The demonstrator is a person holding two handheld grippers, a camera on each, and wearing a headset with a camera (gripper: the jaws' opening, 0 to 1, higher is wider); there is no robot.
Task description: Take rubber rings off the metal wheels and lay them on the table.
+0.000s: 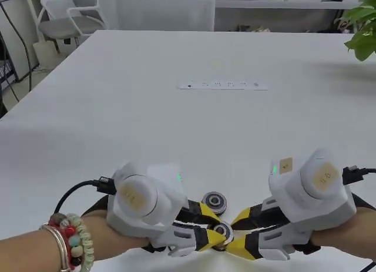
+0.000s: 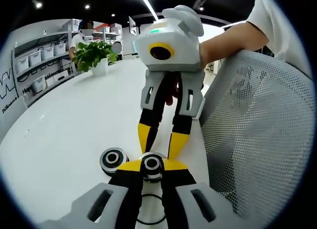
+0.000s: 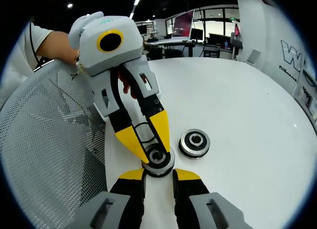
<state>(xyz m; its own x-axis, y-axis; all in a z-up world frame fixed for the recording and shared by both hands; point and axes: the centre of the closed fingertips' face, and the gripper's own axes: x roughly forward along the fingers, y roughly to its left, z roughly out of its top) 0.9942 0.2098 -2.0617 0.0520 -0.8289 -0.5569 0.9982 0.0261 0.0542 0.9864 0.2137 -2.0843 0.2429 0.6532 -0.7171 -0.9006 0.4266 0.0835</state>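
On the table (image 1: 176,125), left tongs (image 2: 152,164) clamp a wheel (image 2: 152,167); right tongs (image 3: 159,175) straddle it, grip unclear in either gripper view

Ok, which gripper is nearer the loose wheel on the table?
Left. The left gripper, on the held wheel, sits beside the loose wheel; the right gripper faces it across the held wheel, farther off.

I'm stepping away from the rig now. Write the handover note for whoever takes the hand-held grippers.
Left hand-held gripper: shut on the near wheel, close to the front edge of the table.
Right hand-held gripper: jaws apart, tips at that wheel's rim; grip unclear.
The second wheel lies flat on the table beside it, free.
Done: nothing; both wheels look to have their dark rubber rings on.
To do: peel both rings, lay them on the table.
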